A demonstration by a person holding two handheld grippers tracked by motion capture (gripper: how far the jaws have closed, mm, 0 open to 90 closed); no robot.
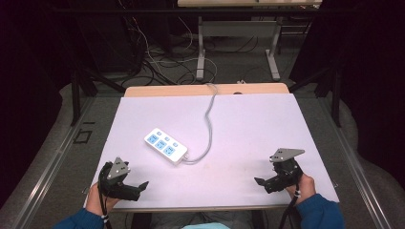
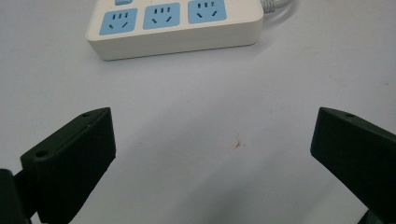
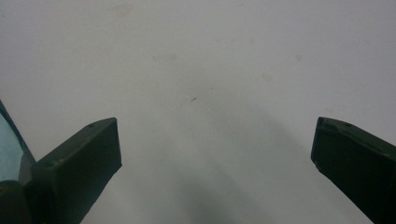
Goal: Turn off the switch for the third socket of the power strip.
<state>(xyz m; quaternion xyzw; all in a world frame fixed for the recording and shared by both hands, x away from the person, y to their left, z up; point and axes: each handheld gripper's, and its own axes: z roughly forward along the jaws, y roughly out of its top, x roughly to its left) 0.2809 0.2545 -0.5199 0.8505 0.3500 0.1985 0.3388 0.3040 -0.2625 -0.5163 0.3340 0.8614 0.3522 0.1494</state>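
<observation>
High view shows two grippers and one power strip: the left gripper (image 1: 138,187) sits at the table's (image 1: 248,129) near left, jaws wide apart and empty; the power strip (image 1: 165,146) lies left of centre, one grey cable (image 1: 209,121) trailing away; the right gripper (image 1: 261,182) rests near right, jaws spread, empty.

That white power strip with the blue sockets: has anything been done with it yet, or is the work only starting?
It looks like the very start. The white power strip with blue sockets lies flat on the pale table, untouched, every visible socket empty and its grey cable trailing off the far edge. The left gripper and right gripper both sit open near the front edge, holding nothing. Reaching it remains.
</observation>
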